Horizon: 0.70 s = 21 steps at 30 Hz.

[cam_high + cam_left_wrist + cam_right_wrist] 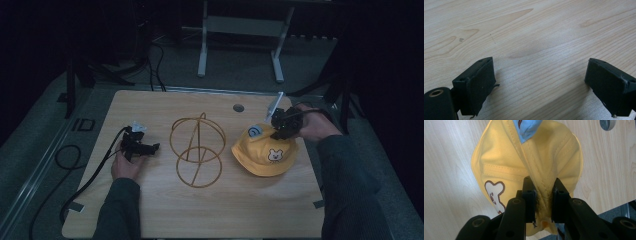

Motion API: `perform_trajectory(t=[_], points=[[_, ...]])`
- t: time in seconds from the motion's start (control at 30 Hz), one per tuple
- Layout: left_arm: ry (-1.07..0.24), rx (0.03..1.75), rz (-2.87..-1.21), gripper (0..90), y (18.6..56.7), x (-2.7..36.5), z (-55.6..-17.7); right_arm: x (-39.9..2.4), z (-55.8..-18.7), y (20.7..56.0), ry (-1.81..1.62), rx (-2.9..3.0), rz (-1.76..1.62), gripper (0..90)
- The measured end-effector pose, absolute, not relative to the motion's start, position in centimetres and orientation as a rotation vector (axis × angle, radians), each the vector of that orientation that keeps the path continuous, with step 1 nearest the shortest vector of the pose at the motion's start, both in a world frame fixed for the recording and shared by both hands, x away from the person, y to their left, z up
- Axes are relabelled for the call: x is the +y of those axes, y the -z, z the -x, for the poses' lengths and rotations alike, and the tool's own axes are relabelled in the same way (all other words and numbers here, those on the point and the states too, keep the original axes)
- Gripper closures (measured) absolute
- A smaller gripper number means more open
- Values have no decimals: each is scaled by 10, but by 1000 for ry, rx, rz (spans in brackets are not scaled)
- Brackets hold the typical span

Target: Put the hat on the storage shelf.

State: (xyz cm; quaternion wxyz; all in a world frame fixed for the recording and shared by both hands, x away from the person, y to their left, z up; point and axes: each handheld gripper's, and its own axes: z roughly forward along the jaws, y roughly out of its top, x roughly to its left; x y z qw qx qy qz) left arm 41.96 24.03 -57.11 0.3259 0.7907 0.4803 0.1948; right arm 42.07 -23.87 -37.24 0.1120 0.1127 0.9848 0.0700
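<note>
A small yellow hat (265,152) with a white bear patch and a blue tab lies at the right of the wooden table (150,210). My right gripper (280,131) is shut on a bunched fold at the hat's top. In the right gripper view the yellow hat (506,167) hangs from the pinched fabric between the two black pads (530,195), over the table. A gold wire stand (196,149) of crossed hoops stands at the table's middle. My left gripper (145,148) rests low at the left of the stand, and in its own view the left gripper (539,82) is open over bare wood.
A round grommet hole (238,107) sits near the table's far edge. Black cables (85,185) trail off the left side from the left gripper. A grey metal frame (240,45) stands on the floor beyond the table.
</note>
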Motion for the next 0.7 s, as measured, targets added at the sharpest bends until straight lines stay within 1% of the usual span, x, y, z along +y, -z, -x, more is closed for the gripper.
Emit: perform_trajectory(t=[0.7], points=[[-510,1260,-2071,91,571,240,-420,-224,-404,351,-221,2899,-248,773]])
